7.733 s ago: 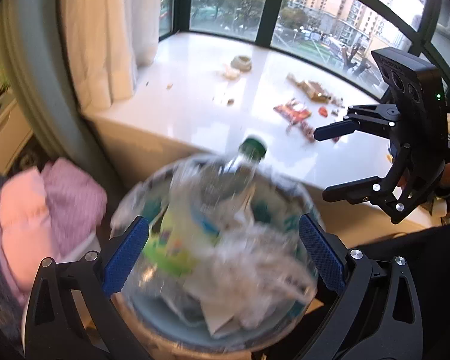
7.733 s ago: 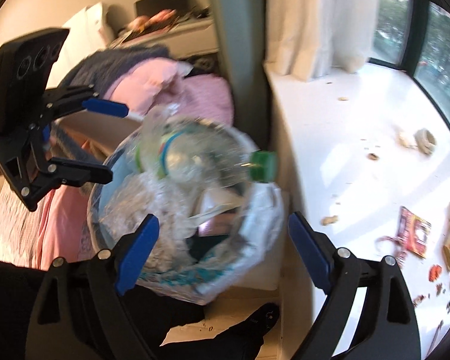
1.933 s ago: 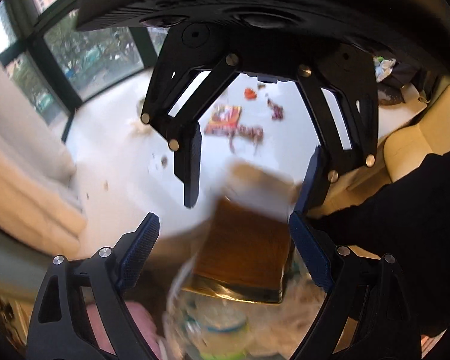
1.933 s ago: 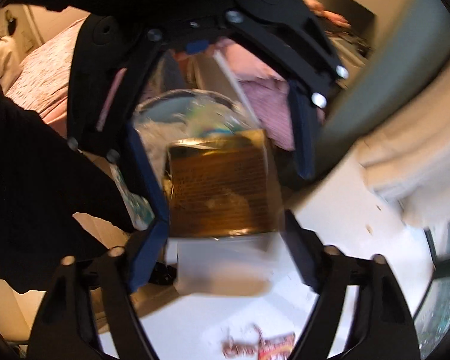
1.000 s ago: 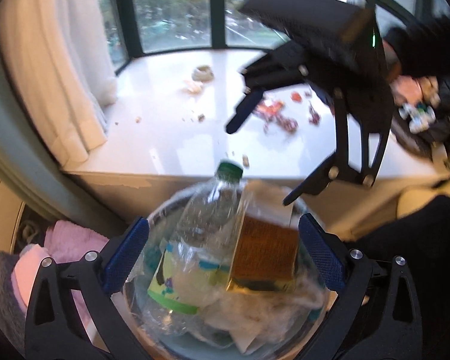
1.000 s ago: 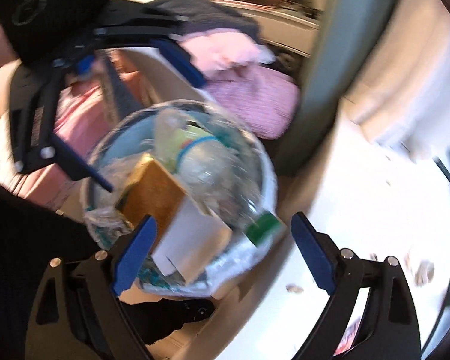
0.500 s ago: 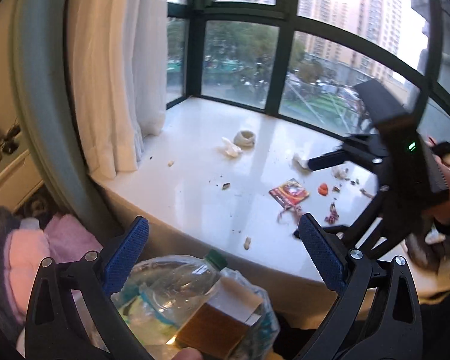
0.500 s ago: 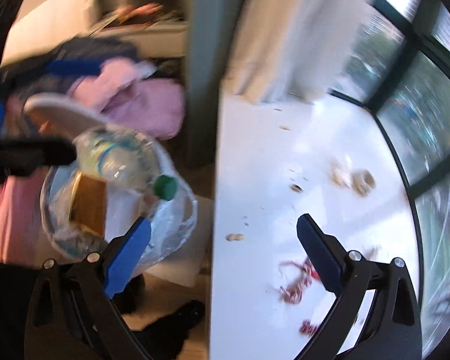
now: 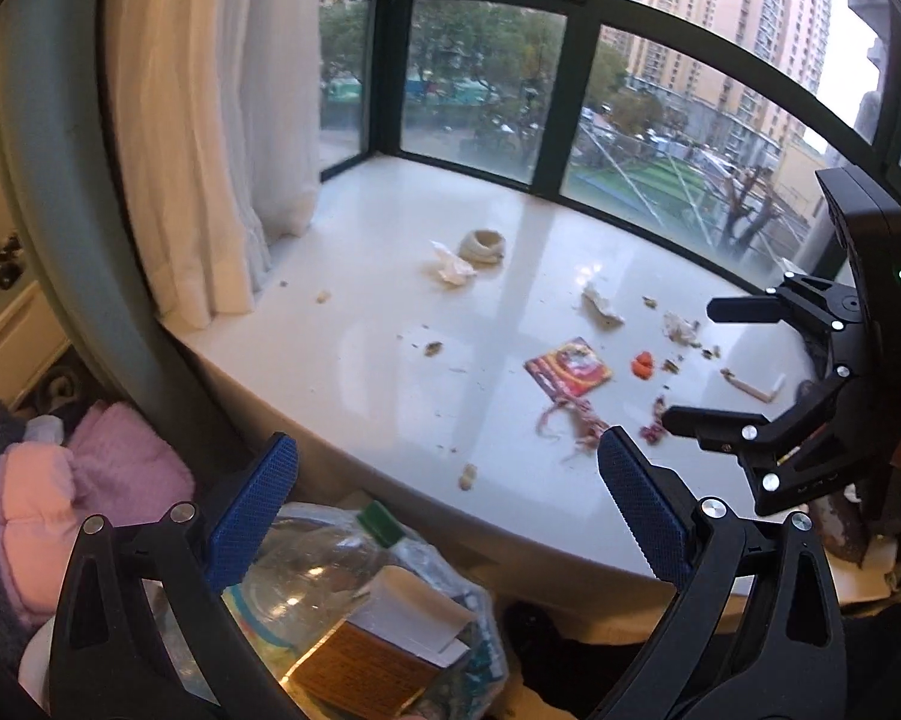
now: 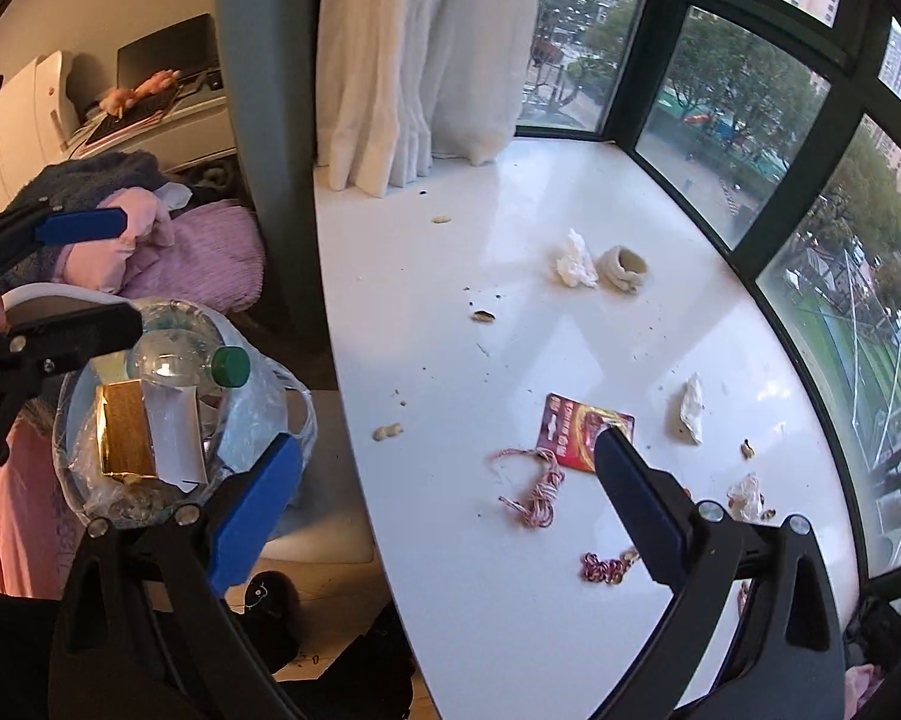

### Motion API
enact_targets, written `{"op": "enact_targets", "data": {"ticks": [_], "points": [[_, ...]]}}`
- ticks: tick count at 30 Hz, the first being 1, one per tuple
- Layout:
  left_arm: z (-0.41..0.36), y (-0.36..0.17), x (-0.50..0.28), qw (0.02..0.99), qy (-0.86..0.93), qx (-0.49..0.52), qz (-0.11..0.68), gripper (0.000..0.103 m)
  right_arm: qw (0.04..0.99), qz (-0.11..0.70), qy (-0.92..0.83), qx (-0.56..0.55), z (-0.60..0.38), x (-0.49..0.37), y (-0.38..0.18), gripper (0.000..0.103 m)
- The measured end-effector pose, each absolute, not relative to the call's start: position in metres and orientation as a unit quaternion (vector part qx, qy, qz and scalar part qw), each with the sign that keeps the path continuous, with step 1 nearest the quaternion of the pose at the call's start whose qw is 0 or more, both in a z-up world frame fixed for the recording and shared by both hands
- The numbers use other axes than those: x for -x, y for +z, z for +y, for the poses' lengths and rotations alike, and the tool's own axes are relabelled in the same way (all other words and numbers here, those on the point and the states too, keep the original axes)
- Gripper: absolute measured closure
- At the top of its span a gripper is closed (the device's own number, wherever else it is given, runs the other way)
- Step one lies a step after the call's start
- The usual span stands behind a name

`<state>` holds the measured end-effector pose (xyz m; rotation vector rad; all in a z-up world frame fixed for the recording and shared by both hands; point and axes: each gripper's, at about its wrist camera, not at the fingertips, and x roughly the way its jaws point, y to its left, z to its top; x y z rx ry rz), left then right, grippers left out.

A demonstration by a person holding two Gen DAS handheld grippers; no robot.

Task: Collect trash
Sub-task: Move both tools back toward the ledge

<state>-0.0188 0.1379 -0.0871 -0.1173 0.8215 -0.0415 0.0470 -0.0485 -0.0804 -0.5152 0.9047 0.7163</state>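
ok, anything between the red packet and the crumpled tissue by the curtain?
Only crumbs on the bare sill between red packet and tissue, per right wrist view.

A glossy white surface (image 10: pixel 570 360) is strewn with a red wrapper (image 10: pixel 579 431) and pink-and-white twine (image 10: pixel 537 489), a clear bottle (image 10: pixel 174 354) is capped in green, and blue textured pads (image 9: pixel 249 510) are carried on black hand-held grippers.

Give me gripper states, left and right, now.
Left gripper: open, holding nothing.
Right gripper: open, holding nothing.
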Motion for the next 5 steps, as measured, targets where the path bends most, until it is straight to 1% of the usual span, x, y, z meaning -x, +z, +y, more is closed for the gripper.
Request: {"op": "enact_targets", "data": {"ticks": [5], "points": [[0.1318,-0.0944,0.0122,0.899,-0.011,0.052,0.436,0.006,0.809,0.432,0.324,0.233,-0.0578,-0.0498,-0.0790,0.008]]}}
